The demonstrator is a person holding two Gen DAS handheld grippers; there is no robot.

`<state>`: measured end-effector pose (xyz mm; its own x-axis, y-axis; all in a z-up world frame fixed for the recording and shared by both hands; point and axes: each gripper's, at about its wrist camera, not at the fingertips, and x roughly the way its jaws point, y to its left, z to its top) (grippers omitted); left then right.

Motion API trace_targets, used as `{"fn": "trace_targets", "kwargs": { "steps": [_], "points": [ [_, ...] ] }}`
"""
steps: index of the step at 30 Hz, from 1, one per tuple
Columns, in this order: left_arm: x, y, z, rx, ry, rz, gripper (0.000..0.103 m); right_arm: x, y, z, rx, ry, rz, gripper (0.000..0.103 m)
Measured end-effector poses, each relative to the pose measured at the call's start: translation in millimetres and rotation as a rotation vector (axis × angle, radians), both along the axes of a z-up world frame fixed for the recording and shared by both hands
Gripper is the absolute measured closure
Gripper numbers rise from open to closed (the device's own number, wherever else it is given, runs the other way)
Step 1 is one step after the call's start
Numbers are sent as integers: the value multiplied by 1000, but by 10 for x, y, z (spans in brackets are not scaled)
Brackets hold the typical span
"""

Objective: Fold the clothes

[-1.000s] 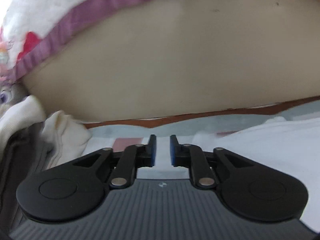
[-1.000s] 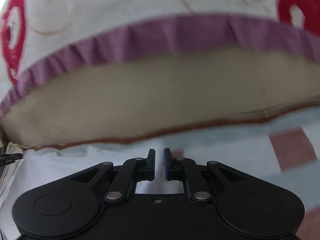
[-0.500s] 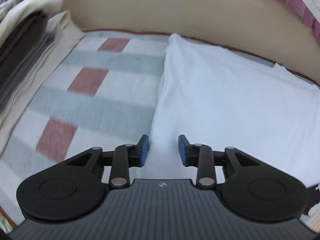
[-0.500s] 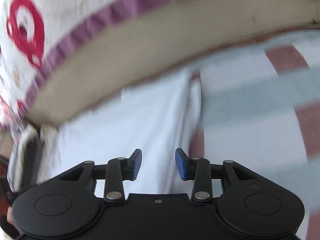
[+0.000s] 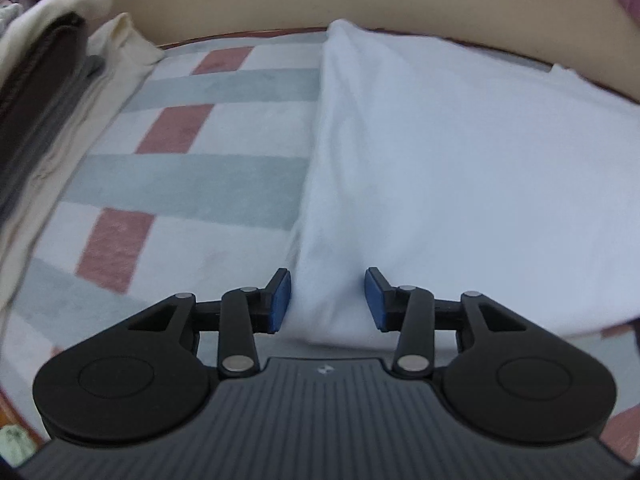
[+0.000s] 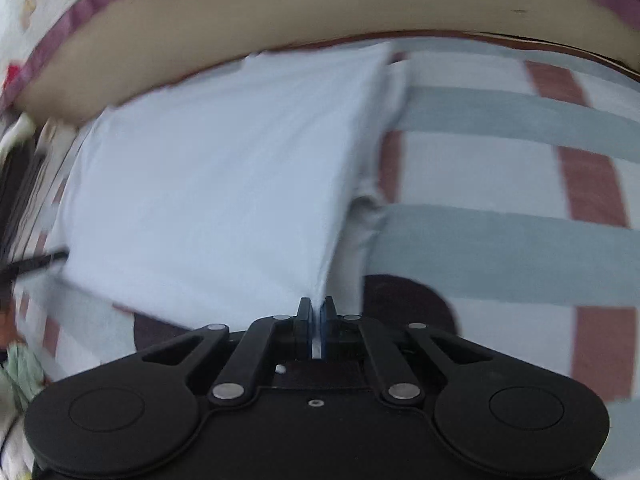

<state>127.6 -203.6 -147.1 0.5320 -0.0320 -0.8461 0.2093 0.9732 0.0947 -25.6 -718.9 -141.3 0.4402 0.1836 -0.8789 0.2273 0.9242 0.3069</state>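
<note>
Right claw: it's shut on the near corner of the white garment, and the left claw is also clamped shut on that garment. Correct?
Not quite. The left claw is not clamped: the left wrist view shows its jaws apart and opening, straddling the white garment. The right claw is shut on it.

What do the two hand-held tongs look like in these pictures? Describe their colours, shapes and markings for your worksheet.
Both the left tongs and the right tongs are matt black, with two round discs at the base, slim link arms joined by silver rivets, and blue pads on the fingertips. The left body is ribbed dark grey with a small pale logo; the right body is smooth black with a small screw hole. No cables or sleeves show.
</note>
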Motion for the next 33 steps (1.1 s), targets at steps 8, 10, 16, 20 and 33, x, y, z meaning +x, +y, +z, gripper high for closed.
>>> {"fn": "trace_targets", "kwargs": {
  "steps": [8,10,16,20,33],
  "points": [
    [-46,236,116,79,8,86,59,27,156,-93,-224,170,-3,92],
    [-28,389,140,61,37,169,59,5,151,-39,-310,187,-52,77],
    [-109,859,174,-307,134,297,61,-341,-32,284,52,-109,-321,35],
    [-249,671,296,-474,47,232,61,-519,-85,-42,386,-111,-528,34],
    [-763,-1227,74,-348,-56,-228,61,-565,318,-484,349,-341,-781,32]
  ]
}}
